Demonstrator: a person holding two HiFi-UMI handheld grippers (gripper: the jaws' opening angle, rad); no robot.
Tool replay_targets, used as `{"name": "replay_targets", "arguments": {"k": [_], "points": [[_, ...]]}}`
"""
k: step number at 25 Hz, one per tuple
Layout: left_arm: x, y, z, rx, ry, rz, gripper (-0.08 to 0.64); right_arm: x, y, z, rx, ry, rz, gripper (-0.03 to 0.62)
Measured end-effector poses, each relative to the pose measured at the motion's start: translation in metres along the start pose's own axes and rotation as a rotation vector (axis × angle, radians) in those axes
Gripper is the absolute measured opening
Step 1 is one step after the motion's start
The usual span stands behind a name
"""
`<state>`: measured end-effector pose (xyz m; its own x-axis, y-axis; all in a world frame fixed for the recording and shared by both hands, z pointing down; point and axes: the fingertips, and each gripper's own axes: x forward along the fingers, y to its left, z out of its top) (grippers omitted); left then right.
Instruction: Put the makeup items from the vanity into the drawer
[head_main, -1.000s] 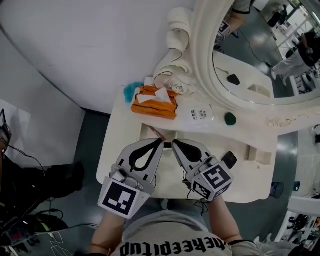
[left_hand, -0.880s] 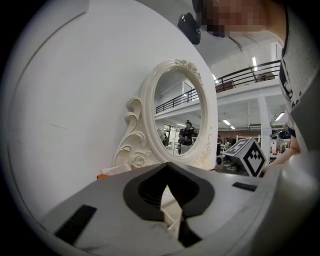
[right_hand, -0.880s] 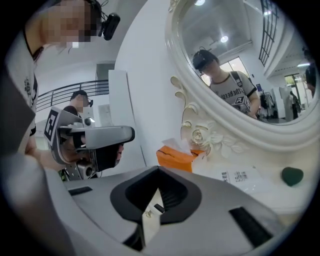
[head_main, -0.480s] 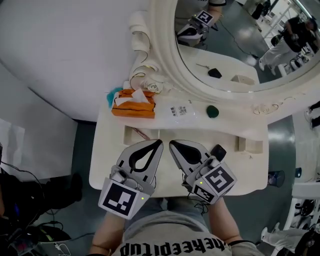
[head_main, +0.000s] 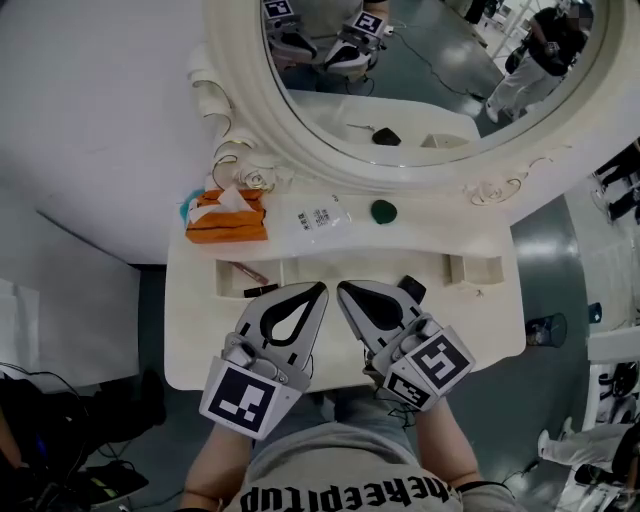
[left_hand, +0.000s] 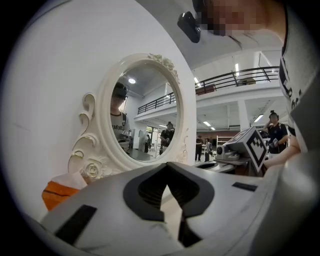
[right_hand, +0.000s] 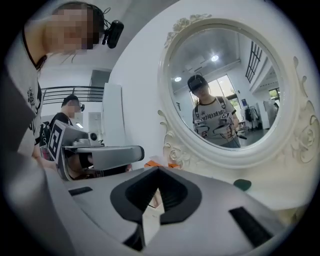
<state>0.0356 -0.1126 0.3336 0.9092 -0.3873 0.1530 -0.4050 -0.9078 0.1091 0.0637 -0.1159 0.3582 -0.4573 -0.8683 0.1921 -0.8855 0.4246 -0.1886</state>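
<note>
Two items, seemingly, lie in the drawer. Green item sits behind it, not yet stowed. Left gripper and right gripper are closed, empty.

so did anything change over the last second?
Only the head view shifted: more of the oval white-framed mirror shows. Nothing taken or let go. Left gripper and right gripper stay shut, empty, over the white vanity top; orange tissue pack and dark green round item unmoved.

Cream-white vanity tabletop – orange tissue pack at back left, clear labelled plastic packet beside it, dark green round puff further right. Left recessed tray – thin reddish-brown pencil, small black stick. Flat black case near the middle.
</note>
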Motion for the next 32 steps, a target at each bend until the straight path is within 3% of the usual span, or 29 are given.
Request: {"name": "replay_targets", "arguments": {"k": [20,32], "points": [[0.057,-0.083,0.013,0.049,-0.004,-0.188,0.015,-0.093,-0.046,0.020,-0.004,-0.091,-0.177,0.012],[0.083,-0.129,0.014,0.072,-0.002,-0.273,0.015,-0.142,-0.063,0.028,-0.003,-0.147,-0.234,0.012]]}}
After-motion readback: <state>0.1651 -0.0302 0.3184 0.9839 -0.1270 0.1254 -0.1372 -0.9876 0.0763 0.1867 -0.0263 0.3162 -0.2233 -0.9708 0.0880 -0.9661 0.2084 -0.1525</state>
